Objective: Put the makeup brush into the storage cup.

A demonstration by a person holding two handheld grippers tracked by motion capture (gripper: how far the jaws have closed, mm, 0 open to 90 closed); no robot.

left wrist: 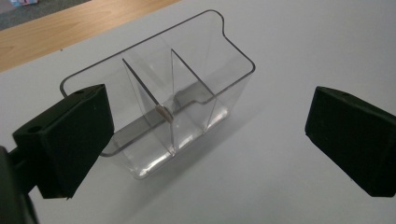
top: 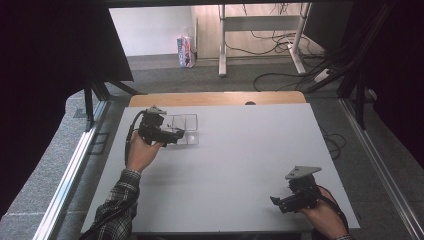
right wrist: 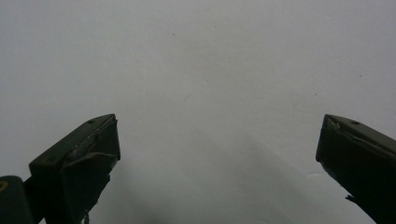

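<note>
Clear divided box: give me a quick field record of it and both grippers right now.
item: clear divided box, upright on the white table
compartments: three, split by two clear dividers
contents: a small brownish bit sits at the middle divider; what it is cannot be told
left gripper: jaws open, box between them and a little ahead, not touching
right gripper: jaws open over bare table, holding nothing
spacing: right gripper is at the near right, far from the box

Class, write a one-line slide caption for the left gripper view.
Open left claw poised over a clear plastic three-compartment organiser standing on the white table.
</note>
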